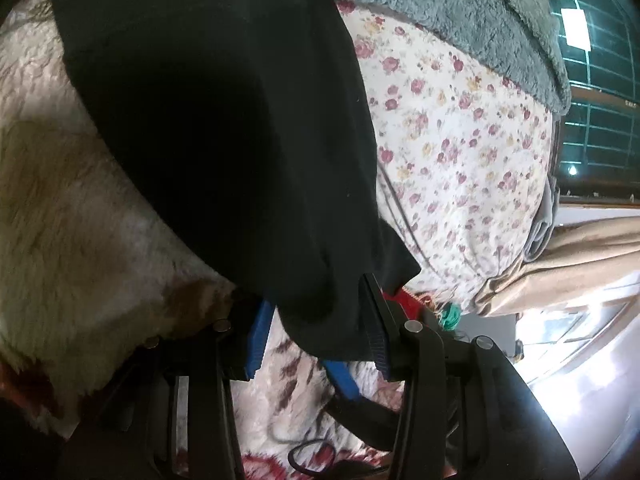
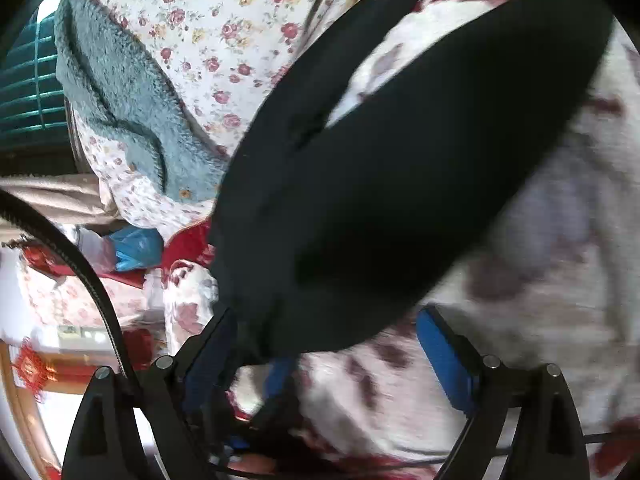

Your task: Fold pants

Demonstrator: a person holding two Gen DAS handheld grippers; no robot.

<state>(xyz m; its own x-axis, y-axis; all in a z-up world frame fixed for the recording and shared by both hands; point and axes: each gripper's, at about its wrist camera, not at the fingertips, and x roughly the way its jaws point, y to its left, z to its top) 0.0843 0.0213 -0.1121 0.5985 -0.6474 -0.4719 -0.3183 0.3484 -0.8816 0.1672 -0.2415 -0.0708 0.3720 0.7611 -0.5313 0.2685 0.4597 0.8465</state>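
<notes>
My right gripper (image 2: 332, 344) stands wide apart around the soft, limp black pants (image 2: 400, 184), best pinched at its hem.

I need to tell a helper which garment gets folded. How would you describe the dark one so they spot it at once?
Start at the bed's white quilt printed with small pink roses. Beside it, over a cream plush blanket, lie the plain black fabric pants, next to a grey-green fleece throw. They are the only smooth, unpatterned black cloth there.
</notes>
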